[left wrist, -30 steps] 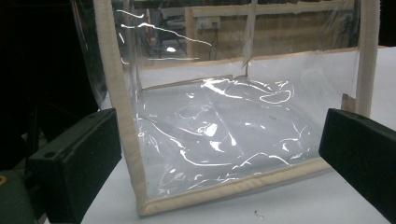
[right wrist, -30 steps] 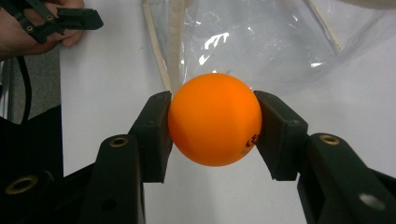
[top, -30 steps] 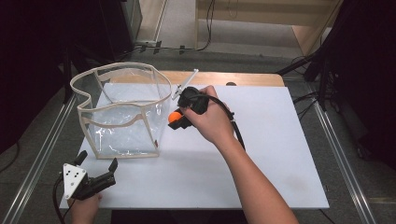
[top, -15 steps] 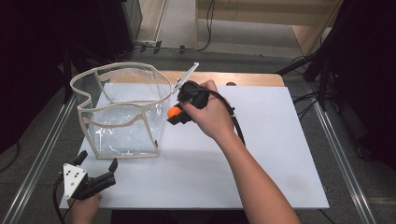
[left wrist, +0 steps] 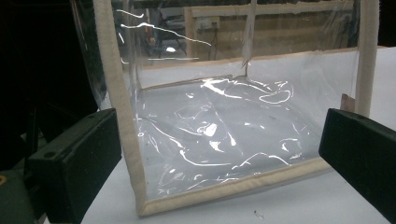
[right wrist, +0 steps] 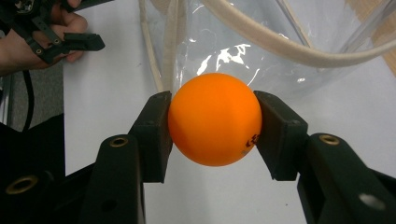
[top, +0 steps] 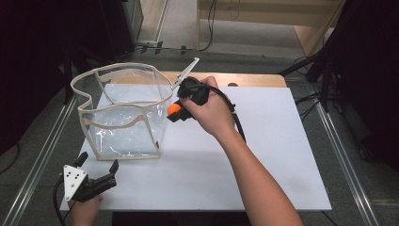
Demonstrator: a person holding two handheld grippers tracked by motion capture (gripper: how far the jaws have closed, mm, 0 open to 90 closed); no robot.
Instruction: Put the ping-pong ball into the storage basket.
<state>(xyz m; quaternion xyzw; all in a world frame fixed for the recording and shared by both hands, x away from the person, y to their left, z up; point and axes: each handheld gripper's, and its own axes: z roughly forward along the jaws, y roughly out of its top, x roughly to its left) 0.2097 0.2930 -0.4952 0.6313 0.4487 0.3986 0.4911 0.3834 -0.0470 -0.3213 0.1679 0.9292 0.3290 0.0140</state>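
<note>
Ball time: right gripper (right wrist: 212, 128) squeezing round orange plastic ball (top: 174, 109) beside clear soft plastic bag (top: 123, 113). Lift over rim, drop gently (no squashing). Left gripper (top: 101, 175) gaping, holding nothing.

At frame centre of the right gripper view, a smooth, matt orange plastic ball (right wrist: 215, 125) is sitting between matt black plastic pads (right wrist: 156, 135). The bag (left wrist: 224, 135) at middle of the left gripper view is showing glossy, wrinkled clear plastic edged with rough beige cloth tape. The white sheet (top: 282, 155) is looking like matt paper over a wooden table (top: 254, 79).
</note>
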